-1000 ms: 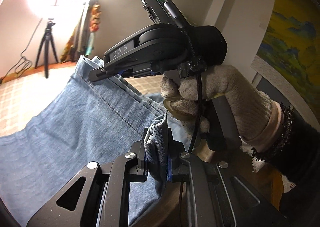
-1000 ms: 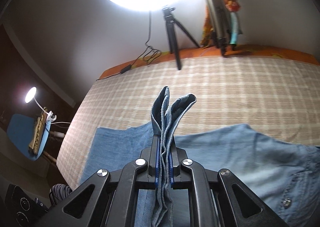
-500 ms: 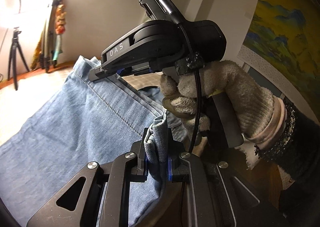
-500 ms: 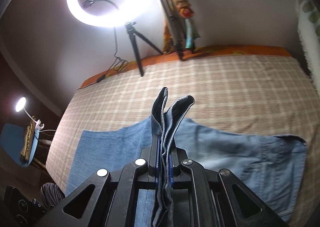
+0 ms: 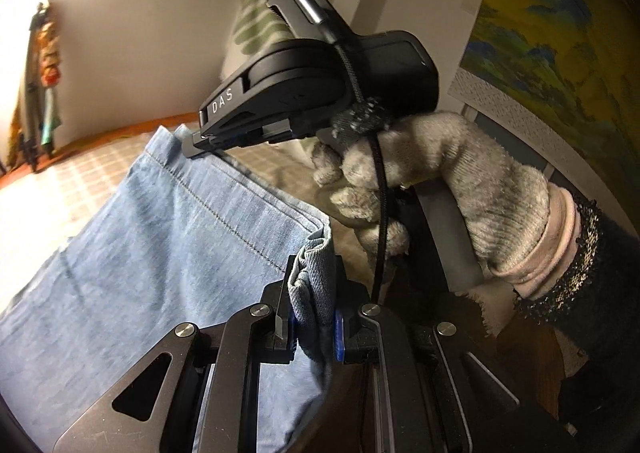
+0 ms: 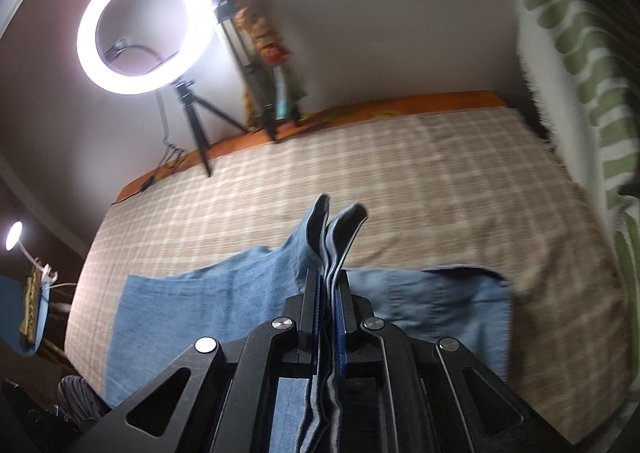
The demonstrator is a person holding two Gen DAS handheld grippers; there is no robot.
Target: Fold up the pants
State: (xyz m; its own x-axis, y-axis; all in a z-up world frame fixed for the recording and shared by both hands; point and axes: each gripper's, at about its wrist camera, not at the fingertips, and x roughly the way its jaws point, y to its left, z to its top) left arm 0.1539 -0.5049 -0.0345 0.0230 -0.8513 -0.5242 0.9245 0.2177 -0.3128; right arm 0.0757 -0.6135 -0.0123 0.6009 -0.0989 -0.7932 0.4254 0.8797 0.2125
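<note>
Left claw (image 5: 314, 327) clenched on a bunched corner of the blue denim pants (image 5: 152, 261), right claw (image 6: 329, 317) clenched on their stacked hem edges, pants draped across the checked bed (image 6: 420, 181), gloved right hand (image 5: 432, 181) beside the left claw, ring light (image 6: 146, 27) beyond the bed

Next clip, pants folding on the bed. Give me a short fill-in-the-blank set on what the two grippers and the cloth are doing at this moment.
1. Both grippers are shut on the blue denim ____.
2. The left gripper pinches a bunched ____ of the pants.
3. The right gripper faces a checked bedspread and a lit ____ light on a tripod.

Missing: pants; edge; ring
</note>
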